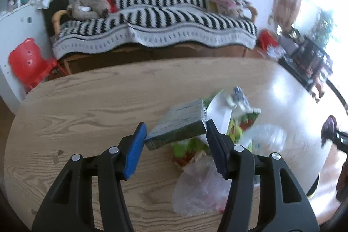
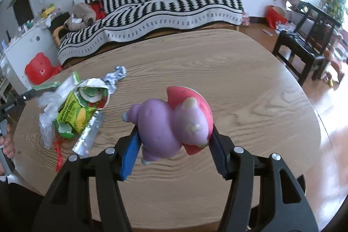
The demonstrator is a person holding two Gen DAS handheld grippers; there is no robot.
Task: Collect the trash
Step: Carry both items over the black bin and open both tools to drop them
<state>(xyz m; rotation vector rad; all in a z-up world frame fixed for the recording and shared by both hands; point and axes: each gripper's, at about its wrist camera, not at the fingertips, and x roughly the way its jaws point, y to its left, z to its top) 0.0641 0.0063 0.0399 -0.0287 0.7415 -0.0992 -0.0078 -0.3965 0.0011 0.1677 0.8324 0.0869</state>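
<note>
I read no clear label: the yellow wrapper (image 2: 76, 117) has print too blurred to make out. My left tongs (image 1: 175, 134) are half open, clamping one flat box (image 1: 180, 123) above the trash pile (image 1: 217, 134). My right tongs (image 2: 174, 138) grip one purple toy (image 2: 171, 123). Wooden table (image 2: 239, 79), one striped sofa (image 2: 152, 14) behind.

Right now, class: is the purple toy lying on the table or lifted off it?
Lifted: the right jaws clamp the toy above the table.
</note>
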